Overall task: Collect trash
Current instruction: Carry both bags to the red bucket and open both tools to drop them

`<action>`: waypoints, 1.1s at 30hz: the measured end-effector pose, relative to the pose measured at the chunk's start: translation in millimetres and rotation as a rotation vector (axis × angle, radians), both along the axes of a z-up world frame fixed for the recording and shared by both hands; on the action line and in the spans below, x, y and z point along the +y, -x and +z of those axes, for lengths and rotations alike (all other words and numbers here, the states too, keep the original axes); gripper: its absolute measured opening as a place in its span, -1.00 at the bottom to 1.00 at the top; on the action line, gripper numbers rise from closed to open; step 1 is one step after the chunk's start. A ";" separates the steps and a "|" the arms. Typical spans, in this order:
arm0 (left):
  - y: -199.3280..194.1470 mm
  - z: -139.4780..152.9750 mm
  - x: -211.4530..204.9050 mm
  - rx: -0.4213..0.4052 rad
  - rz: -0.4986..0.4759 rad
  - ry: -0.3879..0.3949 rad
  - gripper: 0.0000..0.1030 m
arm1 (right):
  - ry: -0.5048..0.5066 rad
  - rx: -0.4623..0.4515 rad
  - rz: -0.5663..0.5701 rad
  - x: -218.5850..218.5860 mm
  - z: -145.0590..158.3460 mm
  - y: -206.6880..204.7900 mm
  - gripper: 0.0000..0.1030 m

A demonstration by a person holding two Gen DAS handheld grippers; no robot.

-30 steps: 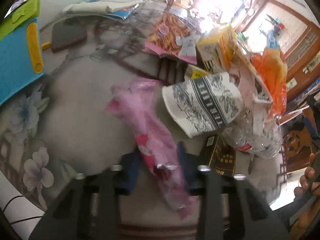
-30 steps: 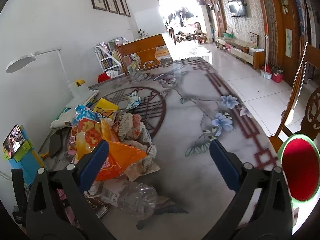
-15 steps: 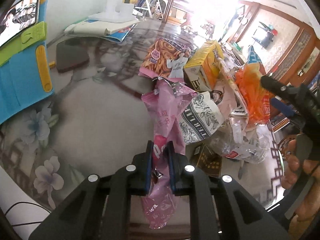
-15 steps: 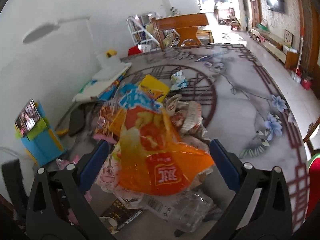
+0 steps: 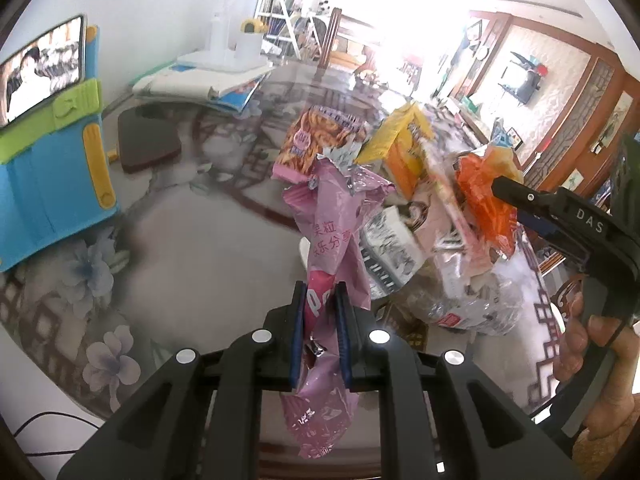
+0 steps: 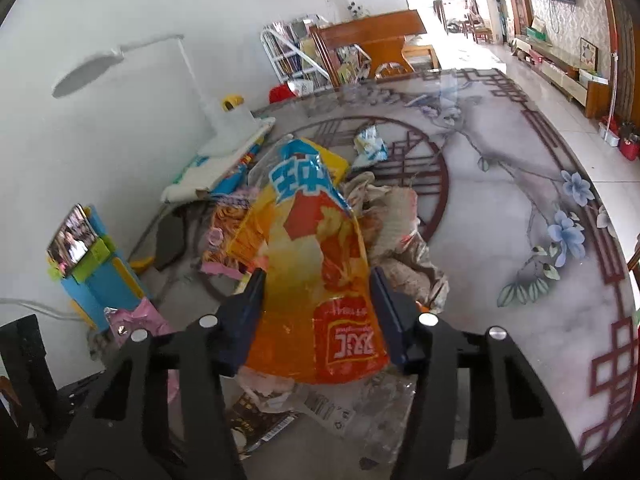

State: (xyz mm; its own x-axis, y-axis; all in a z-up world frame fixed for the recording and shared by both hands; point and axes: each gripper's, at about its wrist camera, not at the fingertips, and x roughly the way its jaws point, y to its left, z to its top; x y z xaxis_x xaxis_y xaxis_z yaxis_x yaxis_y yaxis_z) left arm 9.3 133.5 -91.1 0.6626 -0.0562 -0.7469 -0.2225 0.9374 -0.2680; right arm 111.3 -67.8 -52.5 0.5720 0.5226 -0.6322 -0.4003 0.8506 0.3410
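"DAS" in white letters on right gripper (image 5: 516, 200) body, at 3 o'clock in left wrist view. Pink wrapper (image 5: 332, 248) carries pink Chinese characters, partly legible "果粒 / 乐分享", plus white "Po". Orange snack bag (image 6: 316, 280): red logo panel, Chinese characters upside down, unreadable.

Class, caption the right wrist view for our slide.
Right gripper closing around an orange snack bag atop the trash pile.

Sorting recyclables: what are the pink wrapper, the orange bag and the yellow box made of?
Pink wrapper: thin plastic film, silvery foil showing at the torn top. Orange bag: glossy, partly see-through plastic film, creased. Yellow box: looks like printed cardboard, with flat panels and folded edges.
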 end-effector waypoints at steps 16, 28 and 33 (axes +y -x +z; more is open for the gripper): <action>-37.5 56.0 -133.0 -0.171 -0.325 0.035 -0.77 | -0.099 -0.119 -0.327 -185.0 31.0 47.4 -0.06; -98.5 27.1 -317.0 -0.087 -0.687 0.094 -0.77 | -0.074 0.033 -0.851 -360.3 -17.2 79.3 -0.06; -120.0 3.8 -388.3 -0.014 -0.806 0.103 -0.77 | -0.187 0.092 -0.996 -405.9 -40.4 91.3 -0.06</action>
